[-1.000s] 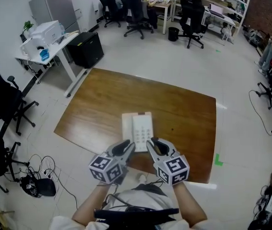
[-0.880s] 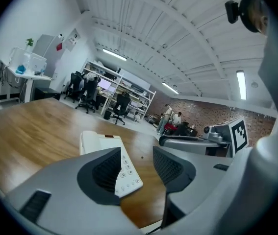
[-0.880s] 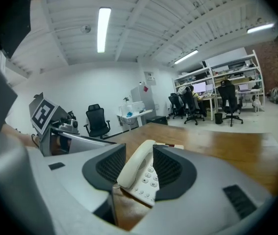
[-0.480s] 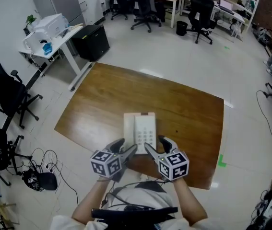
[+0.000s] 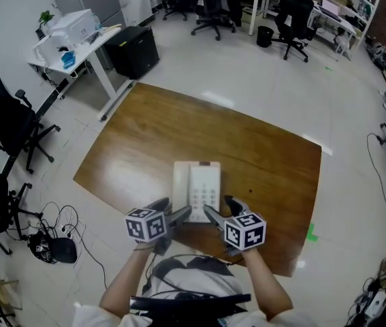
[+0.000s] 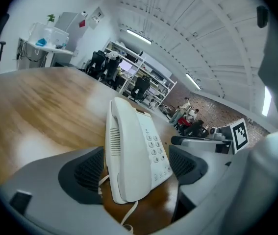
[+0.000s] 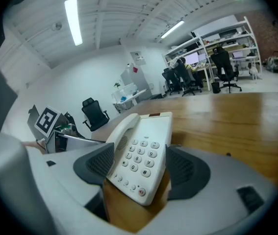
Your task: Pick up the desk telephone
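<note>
desk telephone [image 5: 197, 189]: flat on counter [image 5: 267, 155], near edge | likely light, rigid, slick plastic; handset loose, so grip body sides | left claw [image 5: 177, 210], right claw [image 5: 218, 207]: just spread wide, phone's end between, untouched

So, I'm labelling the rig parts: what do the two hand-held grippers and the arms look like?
The left gripper and the right gripper both have pale grey moulded bodies with two curved fingers. Each finger carries a dark, finely ribbed pad. On each gripper sits a white cube printed with black square markers. The forearms are bare; a light sleeve shows at the bottom edge.
</note>
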Demonstrator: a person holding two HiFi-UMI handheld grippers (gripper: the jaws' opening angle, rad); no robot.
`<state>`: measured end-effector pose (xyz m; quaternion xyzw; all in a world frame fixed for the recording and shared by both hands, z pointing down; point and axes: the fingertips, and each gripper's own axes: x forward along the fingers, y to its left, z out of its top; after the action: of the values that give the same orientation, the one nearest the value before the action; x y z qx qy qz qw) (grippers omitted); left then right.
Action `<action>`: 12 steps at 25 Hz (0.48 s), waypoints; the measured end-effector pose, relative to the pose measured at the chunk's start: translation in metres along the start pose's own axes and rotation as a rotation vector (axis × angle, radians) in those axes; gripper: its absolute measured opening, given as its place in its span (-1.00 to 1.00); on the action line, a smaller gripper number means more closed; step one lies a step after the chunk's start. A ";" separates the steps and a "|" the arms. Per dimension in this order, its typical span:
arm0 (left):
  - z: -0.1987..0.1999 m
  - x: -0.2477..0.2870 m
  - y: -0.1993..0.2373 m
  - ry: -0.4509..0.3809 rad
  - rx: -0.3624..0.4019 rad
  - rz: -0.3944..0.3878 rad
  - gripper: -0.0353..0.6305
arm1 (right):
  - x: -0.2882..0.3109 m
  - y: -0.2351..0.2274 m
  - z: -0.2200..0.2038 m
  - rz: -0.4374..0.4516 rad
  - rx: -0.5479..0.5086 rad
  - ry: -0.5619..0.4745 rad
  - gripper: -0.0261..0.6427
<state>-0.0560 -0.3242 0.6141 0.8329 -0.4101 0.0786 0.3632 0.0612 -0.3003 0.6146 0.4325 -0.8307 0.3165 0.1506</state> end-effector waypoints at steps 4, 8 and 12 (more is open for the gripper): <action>-0.005 0.014 0.010 0.033 -0.043 -0.006 0.36 | 0.012 -0.008 -0.009 0.031 0.066 0.041 0.15; 0.000 0.026 0.014 0.047 -0.069 -0.024 0.36 | 0.025 -0.020 -0.013 0.046 0.122 0.077 0.15; -0.006 0.037 0.018 0.107 -0.068 -0.025 0.36 | 0.035 -0.021 -0.019 0.094 0.191 0.122 0.18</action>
<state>-0.0444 -0.3504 0.6442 0.8197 -0.3822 0.1048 0.4136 0.0577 -0.3185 0.6553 0.3855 -0.8055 0.4264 0.1440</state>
